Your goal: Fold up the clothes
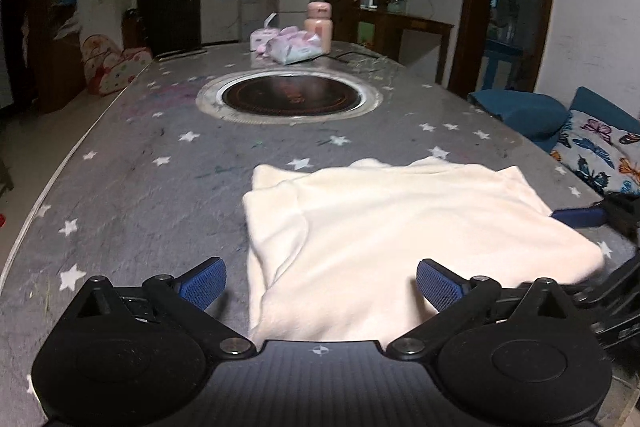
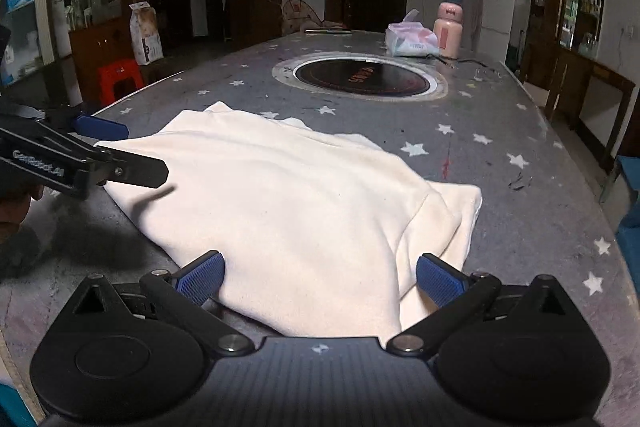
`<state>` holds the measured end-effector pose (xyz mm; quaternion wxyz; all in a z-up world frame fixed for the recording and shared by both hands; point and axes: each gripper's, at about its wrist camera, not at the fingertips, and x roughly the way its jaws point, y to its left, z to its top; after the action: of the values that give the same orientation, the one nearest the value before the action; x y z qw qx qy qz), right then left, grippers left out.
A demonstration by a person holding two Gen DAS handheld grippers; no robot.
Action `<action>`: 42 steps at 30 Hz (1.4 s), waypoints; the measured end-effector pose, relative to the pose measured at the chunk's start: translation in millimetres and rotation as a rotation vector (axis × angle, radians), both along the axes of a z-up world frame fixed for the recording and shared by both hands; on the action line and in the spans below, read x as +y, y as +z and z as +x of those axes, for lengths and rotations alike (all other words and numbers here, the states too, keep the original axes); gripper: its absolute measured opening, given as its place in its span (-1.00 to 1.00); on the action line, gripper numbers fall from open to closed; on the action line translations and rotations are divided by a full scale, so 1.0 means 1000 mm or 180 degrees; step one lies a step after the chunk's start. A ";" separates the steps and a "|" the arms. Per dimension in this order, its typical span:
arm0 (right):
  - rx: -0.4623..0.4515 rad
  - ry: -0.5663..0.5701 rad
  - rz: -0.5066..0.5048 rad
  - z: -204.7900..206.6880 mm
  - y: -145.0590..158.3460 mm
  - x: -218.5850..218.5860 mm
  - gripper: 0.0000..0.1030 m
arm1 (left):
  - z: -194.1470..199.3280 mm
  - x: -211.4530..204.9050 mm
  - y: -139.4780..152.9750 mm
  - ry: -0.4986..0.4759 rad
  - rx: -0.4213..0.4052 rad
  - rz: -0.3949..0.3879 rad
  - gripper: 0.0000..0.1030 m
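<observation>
- One cream garment (image 1: 400, 227), folded, lies on the star-patterned table (image 1: 140, 167), near edge.
- Its long axis runs 9-to-3 between the tongs.
- Left gripper (image 1: 320, 285) and right gripper (image 2: 320, 279) both gape released, garment at 12 o'clock, equally near.

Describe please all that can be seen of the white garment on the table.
The white garment is cream-white, soft and fleecy in look. It lies folded in a rough rectangle, layers showing at its edges, with a curved seam on one side, flat on the grey star-patterned table, in front of the round inset burner. The left gripper and right gripper are open at its near edge; neither grips it.
</observation>
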<state>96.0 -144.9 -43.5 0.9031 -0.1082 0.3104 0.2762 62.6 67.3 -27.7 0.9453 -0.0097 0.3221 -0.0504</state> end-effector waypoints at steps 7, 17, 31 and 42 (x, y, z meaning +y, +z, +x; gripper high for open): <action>-0.0299 -0.0152 0.0008 -0.002 0.018 -0.005 1.00 | -0.003 0.004 -0.006 0.0062 0.0041 -0.0024 1.00; -0.0380 -0.0321 -0.0137 -0.007 0.014 -0.014 1.00 | -0.005 0.007 -0.003 0.0103 0.0029 -0.0038 1.00; -0.0345 -0.0688 -0.0128 -0.016 0.015 -0.055 1.00 | -0.004 0.014 -0.003 0.0196 0.0077 -0.0095 1.00; -0.0424 -0.0566 -0.0199 -0.002 0.021 -0.050 1.00 | -0.002 0.016 -0.002 0.0234 0.0123 -0.0111 1.00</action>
<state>93.8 -195.3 -22.7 0.9389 -0.1265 0.2666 0.1774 60.7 82.8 -29.6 0.9398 -0.0390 0.3387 -0.0211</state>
